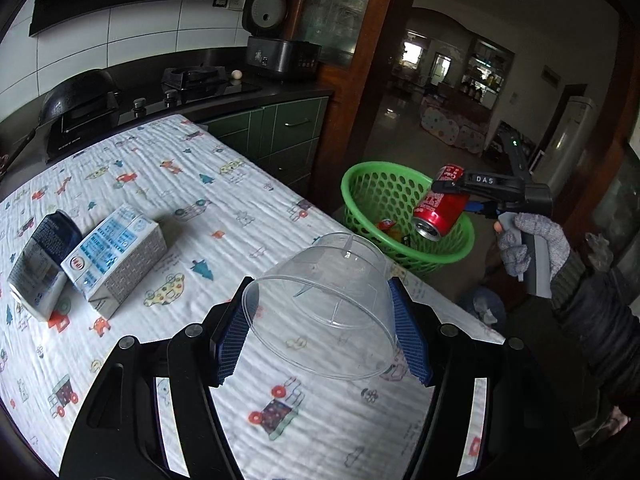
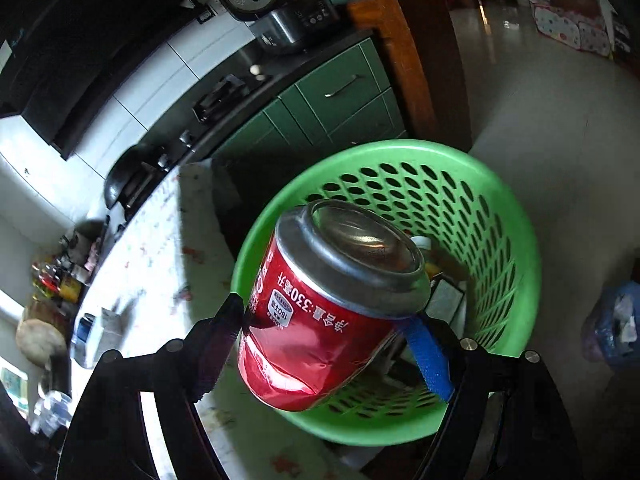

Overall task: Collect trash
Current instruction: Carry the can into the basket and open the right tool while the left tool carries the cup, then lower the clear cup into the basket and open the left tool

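Note:
My left gripper [image 1: 322,316] is shut on a clear plastic cup [image 1: 320,304], held on its side just above the patterned tablecloth [image 1: 160,184]. My right gripper [image 2: 328,336] is shut on a dented red cola can [image 2: 320,320] and holds it tilted over the green perforated basket [image 2: 480,208]. In the left wrist view the can [image 1: 438,210] hangs over the basket [image 1: 376,196] beyond the table's right edge. Some trash lies in the basket. A white and blue carton [image 1: 116,256] and a dark can [image 1: 40,264] lie on the table at the left.
A black stove [image 1: 192,80], a wok [image 1: 80,92] and a rice cooker [image 1: 280,48] stand on the dark counter behind the table. Green cabinets [image 1: 288,136] lie beyond the basket. A blue bag [image 2: 612,324] sits on the floor at the right.

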A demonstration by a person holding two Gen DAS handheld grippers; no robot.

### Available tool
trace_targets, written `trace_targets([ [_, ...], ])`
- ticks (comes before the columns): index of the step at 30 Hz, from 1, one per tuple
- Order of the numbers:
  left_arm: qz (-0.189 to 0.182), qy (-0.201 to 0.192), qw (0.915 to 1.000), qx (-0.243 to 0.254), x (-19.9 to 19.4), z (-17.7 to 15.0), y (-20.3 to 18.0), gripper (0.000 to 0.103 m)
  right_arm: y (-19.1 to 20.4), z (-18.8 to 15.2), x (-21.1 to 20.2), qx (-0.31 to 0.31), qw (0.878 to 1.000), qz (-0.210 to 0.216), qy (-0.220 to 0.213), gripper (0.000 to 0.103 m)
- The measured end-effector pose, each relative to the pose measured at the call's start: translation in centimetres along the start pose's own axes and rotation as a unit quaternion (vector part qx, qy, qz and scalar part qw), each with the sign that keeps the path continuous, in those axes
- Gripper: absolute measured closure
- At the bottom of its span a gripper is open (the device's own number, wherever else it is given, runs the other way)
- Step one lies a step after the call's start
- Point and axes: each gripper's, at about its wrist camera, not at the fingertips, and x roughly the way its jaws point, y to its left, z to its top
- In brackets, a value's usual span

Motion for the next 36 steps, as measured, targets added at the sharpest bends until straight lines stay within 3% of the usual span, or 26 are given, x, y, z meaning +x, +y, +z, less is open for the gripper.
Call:
trace_targets([
  [5, -0.005, 0.009, 0.9999, 0.002, 2.9, 2.3, -1.5, 0.038, -1.6, -0.2, 3.4, -0.036, 0.998, -0.045, 0.030, 0.027],
  [8, -0.008, 0.016, 0.9998, 0.007, 4.8, 3.6, -2.4, 0.038, -2.4, -0.6, 5.1, -0.039, 0.997, -0.050, 0.054, 0.027],
  [10, -0.009, 0.022, 0.9997, 0.009, 6.1, 4.4, -3.1, 0.038, -2.4, -0.6, 5.6, -0.061, 0.994, -0.069, 0.052, 0.026],
  [14, -0.015, 0.030, 0.9994, 0.011, 8.6, 6.3, -4.4, 0.038, -2.8, -0.5, 6.0, -0.068, 0.994, -0.066, 0.061, 0.022],
  [22, -0.031, 0.056, 0.9979, 0.014, 13.6, 8.3, -6.8, 0.038, -3.7, -0.2, 3.9, -0.063, 0.996, -0.062, 0.033, 0.020],
  [36, -0.028, 0.116, 0.9926, 0.022, 22.7, 9.7, -11.1, 0.037, -4.3, -2.4, -2.3, -0.101, 0.994, -0.031, -0.034, 0.018],
])
